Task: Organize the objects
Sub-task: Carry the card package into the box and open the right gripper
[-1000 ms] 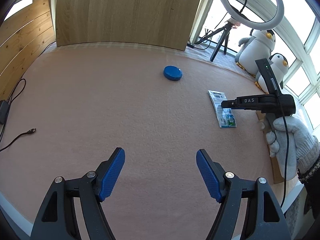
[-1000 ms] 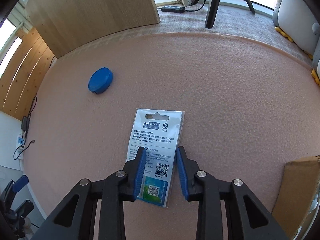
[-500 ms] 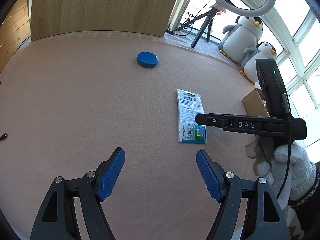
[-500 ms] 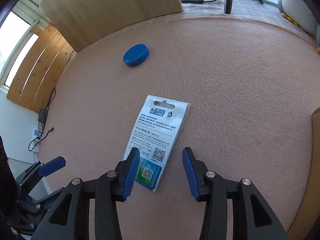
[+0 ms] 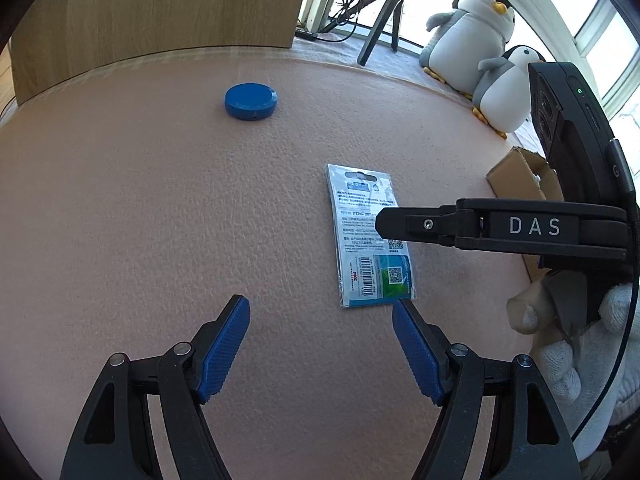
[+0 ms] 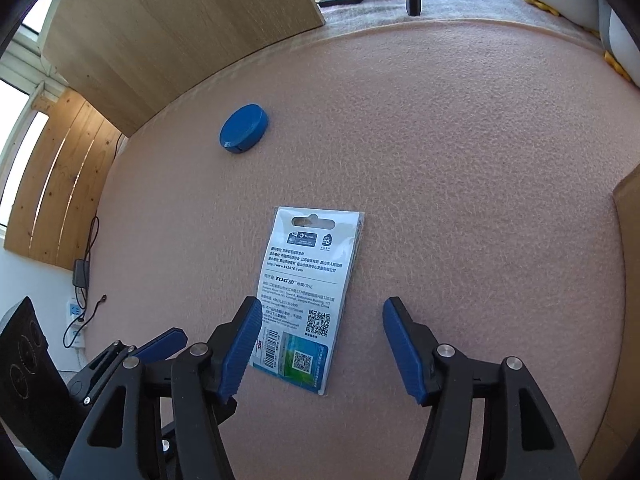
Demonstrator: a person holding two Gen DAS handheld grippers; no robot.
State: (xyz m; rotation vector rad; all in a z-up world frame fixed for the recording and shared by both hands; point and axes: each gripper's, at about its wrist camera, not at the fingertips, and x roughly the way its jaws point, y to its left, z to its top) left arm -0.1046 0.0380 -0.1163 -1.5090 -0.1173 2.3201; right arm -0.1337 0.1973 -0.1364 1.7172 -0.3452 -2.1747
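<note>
Packet (image 6: 306, 300) released, right gripper (image 6: 320, 344) jaws now wide apart

I seem to be working in a sunlit home room set up for filming. Plush penguins (image 5: 470, 36) sit by the big windows (image 5: 600, 28) beside a ring light on a tripod (image 5: 384, 12), with pink felt (image 5: 160, 200) over the table.

Black-framed left gripper (image 5: 321, 334) and right gripper (image 6: 322, 336), blue ribbed pads, silver screws; white knit glove (image 5: 568, 356).
</note>
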